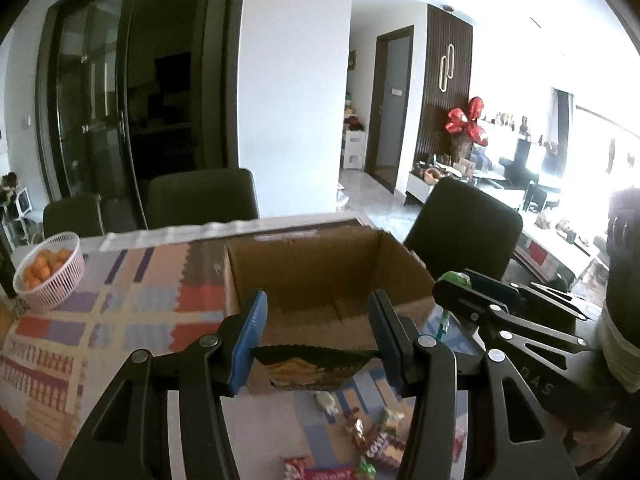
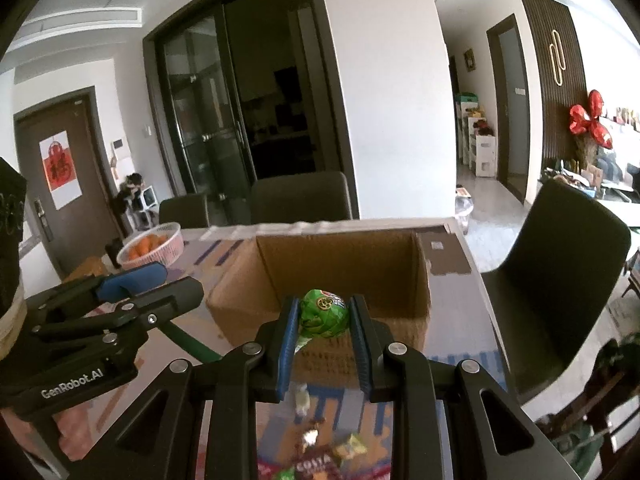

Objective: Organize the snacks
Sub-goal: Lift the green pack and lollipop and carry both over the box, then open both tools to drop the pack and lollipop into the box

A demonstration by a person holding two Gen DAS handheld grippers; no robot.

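An open cardboard box (image 1: 320, 272) stands on the patterned table, seen again as the box (image 2: 340, 268) in the right wrist view. My left gripper (image 1: 316, 344) is shut on a dark snack packet (image 1: 308, 368), held in the air just in front of the box's near wall. My right gripper (image 2: 324, 316) is shut on a green-wrapped lollipop (image 2: 323, 314), also raised before the box. From the left wrist view the right gripper (image 1: 472, 296) hangs to the right with the green lollipop head (image 1: 454, 279). Several loose wrapped snacks (image 1: 372, 440) lie on the table below.
A pink basket of oranges (image 1: 50, 270) sits at the table's far left corner. Dark chairs (image 1: 200, 196) stand behind the table and one chair (image 2: 560, 276) to the right. More wrapped snacks (image 2: 320, 460) lie under the right gripper. A person's sleeve (image 1: 624, 280) shows at the right edge.
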